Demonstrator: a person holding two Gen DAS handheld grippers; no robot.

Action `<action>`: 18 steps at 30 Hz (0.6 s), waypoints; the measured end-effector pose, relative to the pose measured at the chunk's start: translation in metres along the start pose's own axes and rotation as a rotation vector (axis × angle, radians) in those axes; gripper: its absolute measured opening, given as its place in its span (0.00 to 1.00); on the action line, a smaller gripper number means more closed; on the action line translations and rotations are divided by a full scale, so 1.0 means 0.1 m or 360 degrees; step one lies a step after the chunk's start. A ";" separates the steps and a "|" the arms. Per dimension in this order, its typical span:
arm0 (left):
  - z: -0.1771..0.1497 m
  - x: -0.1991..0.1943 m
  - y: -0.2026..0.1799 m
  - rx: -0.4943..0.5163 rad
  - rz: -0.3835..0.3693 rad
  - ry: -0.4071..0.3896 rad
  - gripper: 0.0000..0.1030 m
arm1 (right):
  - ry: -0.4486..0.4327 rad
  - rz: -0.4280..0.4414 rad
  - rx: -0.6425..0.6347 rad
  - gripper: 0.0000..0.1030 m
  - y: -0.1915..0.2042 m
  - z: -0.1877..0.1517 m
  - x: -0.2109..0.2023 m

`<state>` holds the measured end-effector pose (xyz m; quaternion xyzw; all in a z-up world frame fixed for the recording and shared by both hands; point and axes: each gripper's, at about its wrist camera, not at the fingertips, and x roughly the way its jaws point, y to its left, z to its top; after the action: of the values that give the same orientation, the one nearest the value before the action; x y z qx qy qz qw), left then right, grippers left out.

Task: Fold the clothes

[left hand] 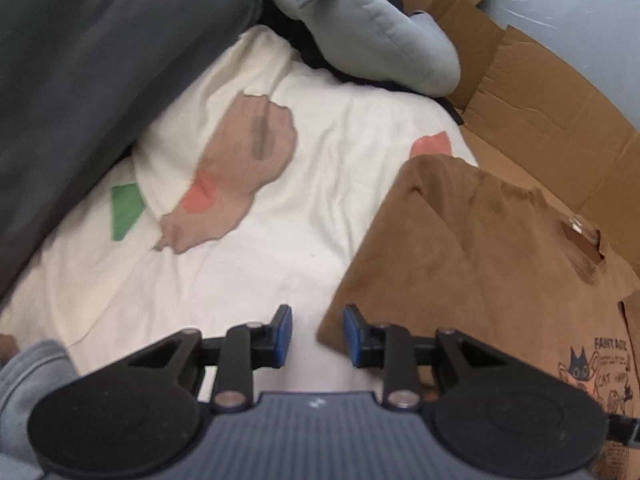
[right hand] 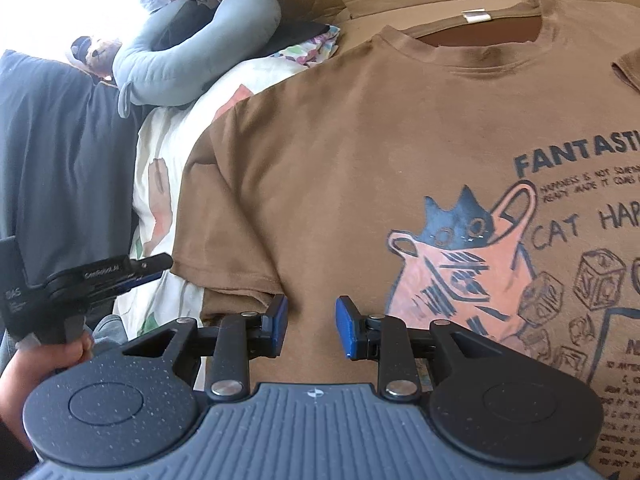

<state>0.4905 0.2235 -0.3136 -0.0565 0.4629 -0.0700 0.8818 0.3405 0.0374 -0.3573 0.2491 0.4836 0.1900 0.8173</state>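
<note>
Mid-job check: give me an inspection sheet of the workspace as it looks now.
Surface: white patterned sheet, flattened cardboard beside it.
Job's things: brown T-shirt lying print up, one sleeve folded in.
Clutter: dark grey garment, pale blue cushion.
Grippers: left gripper open over the sheet by the shirt's edge; right gripper open over the shirt, nothing between the pads.
Cables: nothing seen.
Surroundings: bright window glare, a hand on the left tool.

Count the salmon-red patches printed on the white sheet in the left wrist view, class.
2. One salmon-red patch sits on the brown blob print near the sheet's middle; the other peeks out just beyond the brown T-shirt. More may lie hidden under the clothes.
</note>
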 end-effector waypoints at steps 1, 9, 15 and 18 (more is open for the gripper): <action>0.00 0.03 -0.02 0.0017 -0.0006 0.0009 0.28 | -0.0004 0.0000 0.0013 0.32 -0.03 0.00 -0.01; -0.02 0.11 -0.09 0.0009 -0.0012 0.0065 0.05 | -0.0011 -0.0031 0.0016 0.32 -0.11 0.03 -0.08; 0.19 -0.18 -0.33 0.0124 -0.0054 0.0054 0.03 | -0.0083 0.0021 -0.0061 0.36 -0.04 0.18 -0.06; 0.33 -0.29 -0.49 0.0167 -0.0087 0.0079 0.03 | -0.0123 0.0083 -0.0072 0.39 0.03 0.25 0.01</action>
<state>0.4976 0.1819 -0.2632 -0.0212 0.4787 -0.1194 0.8695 0.3630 0.0347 -0.3457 0.2501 0.4406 0.2124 0.8356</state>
